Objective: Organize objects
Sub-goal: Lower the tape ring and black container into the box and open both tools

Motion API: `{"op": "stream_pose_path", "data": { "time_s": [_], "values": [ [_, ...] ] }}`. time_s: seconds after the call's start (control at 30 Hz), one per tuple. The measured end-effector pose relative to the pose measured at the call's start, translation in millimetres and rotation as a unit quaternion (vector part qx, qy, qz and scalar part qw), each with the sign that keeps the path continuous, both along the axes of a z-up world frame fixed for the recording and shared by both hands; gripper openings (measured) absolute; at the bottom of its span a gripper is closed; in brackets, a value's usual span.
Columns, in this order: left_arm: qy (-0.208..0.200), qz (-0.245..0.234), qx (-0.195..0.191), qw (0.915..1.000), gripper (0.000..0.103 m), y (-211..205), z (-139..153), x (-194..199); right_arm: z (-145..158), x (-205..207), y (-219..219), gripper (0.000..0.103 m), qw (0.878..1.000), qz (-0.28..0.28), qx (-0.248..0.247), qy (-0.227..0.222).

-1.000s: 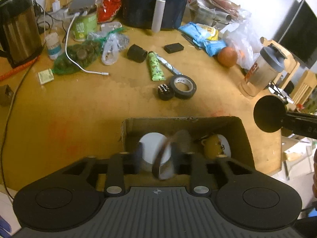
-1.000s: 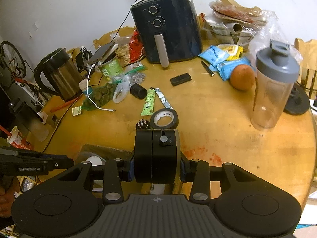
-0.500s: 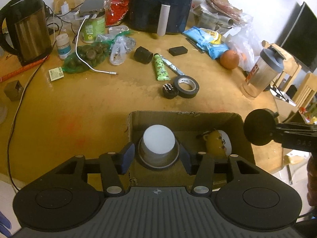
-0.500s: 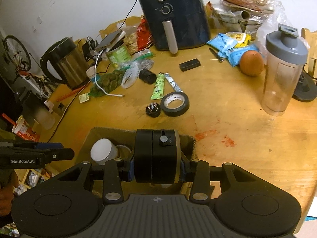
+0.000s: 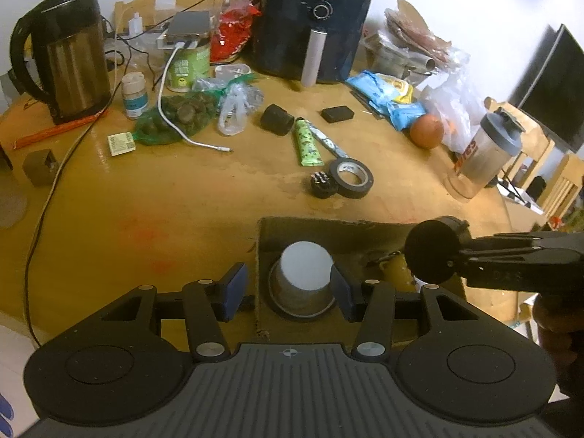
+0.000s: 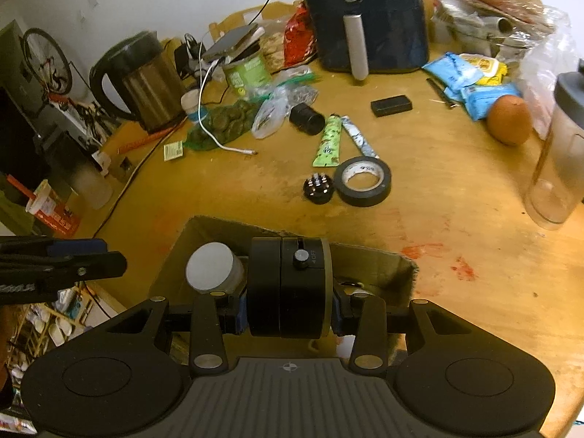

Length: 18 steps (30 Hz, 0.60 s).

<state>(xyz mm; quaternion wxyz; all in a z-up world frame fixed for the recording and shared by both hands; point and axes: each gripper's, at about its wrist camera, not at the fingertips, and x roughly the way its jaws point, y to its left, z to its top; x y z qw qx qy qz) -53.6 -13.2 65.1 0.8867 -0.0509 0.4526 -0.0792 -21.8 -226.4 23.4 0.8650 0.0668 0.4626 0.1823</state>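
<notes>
left wrist view first: the left gripper (image 5: 288,288) has its jaws spread apart with nothing pinched, one blue pad outside the box wall and the other inside it, and the white-lidded jar (image 5: 303,281) sits between them in the cardboard box (image 5: 328,228), free of both pads. beside the jar in the box lies a small yellow object (image 5: 396,268), partly hidden. from the right wrist view, the right gripper (image 6: 288,319) is clamped on a round black device (image 6: 290,288) with a little knob on its side, held over the box just beside the jar. the box stands at the near edge of the wooden table (image 5: 182,189). further out on the table lie a roll of black tape (image 5: 351,177), touching a small black round piece (image 5: 323,184), then a green tube (image 5: 307,142), an orange (image 5: 426,131), a shaker bottle (image 5: 483,157), a kettle (image 5: 69,58) and an air fryer (image 5: 314,25) at the back.
</notes>
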Motion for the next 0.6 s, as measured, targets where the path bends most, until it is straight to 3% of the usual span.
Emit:
{"op": "stream_pose_path", "data": {
  "time_s": [0.43, 0.53, 0.6],
  "values": [
    [0.006, 0.041, -0.005, 0.9991, 0.049, 29.7, -1.2, -11.4, -20.8, 31.4, 34.0, 0.044, 0.999, -0.014, -0.021, 0.047],
    [0.007, 0.039, -0.006, 0.9992, 0.049, 31.0, -1.7, -10.5, -21.9, 34.3, 33.6, 0.046, 0.998, -0.032, -0.031, 0.043],
    [0.009, 0.034, -0.006, 0.9994, 0.049, 29.9, -3.3, -8.4, -18.8, 33.7, 30.0, 0.053, 0.998, -0.035, -0.025, 0.036]
  ]
}}
